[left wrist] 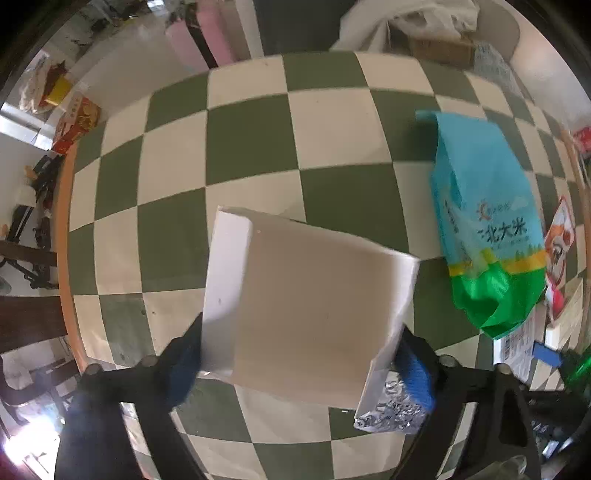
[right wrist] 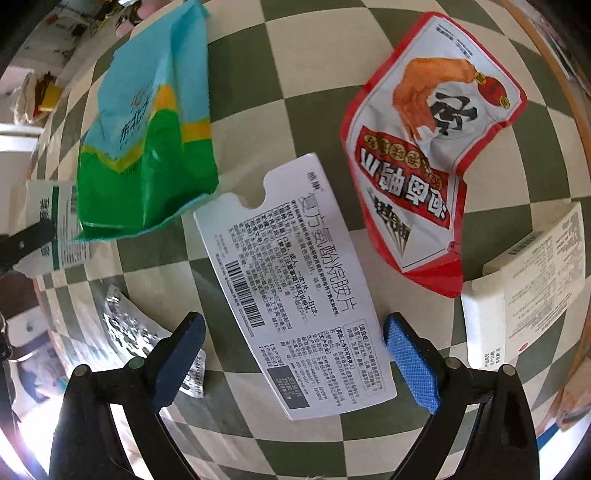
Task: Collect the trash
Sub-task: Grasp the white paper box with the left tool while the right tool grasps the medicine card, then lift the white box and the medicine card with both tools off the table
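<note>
My left gripper (left wrist: 301,360) is shut on a white cardboard box (left wrist: 306,295) and holds it above the checkered table (left wrist: 251,140). The same box, with a green stripe, shows at the left edge of the right wrist view (right wrist: 62,225). My right gripper (right wrist: 293,350) is open and empty, its jaws either side of a flattened white medicine box (right wrist: 295,280) with black print and a barcode. A blue-and-green rice bag (left wrist: 487,221) (right wrist: 147,125) lies nearby. A red-and-white snack pouch (right wrist: 424,147) lies beyond the flat box. A silver blister pack (left wrist: 391,410) (right wrist: 129,325) lies on the table.
An opened white carton (right wrist: 524,280) lies at the right by the table's wooden rim (right wrist: 554,66). Red boxes (left wrist: 77,122) stand off the table's left edge. A cardboard box and white cloth (left wrist: 424,26) sit beyond the far edge. A green bottle (left wrist: 580,369) is at the right.
</note>
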Motion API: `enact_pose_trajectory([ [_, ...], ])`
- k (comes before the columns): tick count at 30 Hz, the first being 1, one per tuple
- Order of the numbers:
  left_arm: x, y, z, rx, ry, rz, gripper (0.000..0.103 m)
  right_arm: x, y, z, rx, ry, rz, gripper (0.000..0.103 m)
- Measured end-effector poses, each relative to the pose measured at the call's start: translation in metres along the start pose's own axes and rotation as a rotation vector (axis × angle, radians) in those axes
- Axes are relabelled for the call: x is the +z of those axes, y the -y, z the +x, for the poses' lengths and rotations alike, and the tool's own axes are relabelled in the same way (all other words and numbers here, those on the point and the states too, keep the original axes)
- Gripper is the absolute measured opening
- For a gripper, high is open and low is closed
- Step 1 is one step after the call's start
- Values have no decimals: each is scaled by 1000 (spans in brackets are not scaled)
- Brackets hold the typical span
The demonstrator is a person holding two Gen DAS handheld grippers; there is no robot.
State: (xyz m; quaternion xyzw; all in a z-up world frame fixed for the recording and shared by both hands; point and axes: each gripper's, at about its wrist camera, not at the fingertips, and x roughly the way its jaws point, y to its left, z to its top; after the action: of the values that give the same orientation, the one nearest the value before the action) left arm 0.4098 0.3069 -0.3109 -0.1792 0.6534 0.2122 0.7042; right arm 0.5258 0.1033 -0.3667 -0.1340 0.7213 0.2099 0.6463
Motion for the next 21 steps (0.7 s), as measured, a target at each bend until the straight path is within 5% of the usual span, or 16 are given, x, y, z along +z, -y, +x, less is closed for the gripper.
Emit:
enact_pose_trajectory([
  [5,-20,-2,-15,34,49,-57,85,-19,-15,2,-116,64,-65,80],
  [11,-73,-4,-33,72,121,-129,84,-58,-8,2,-100,129,-36,79],
  [21,-173,-3,-76,8,213,-186,84,-142,-21,-48,-42,255,-22,78],
])
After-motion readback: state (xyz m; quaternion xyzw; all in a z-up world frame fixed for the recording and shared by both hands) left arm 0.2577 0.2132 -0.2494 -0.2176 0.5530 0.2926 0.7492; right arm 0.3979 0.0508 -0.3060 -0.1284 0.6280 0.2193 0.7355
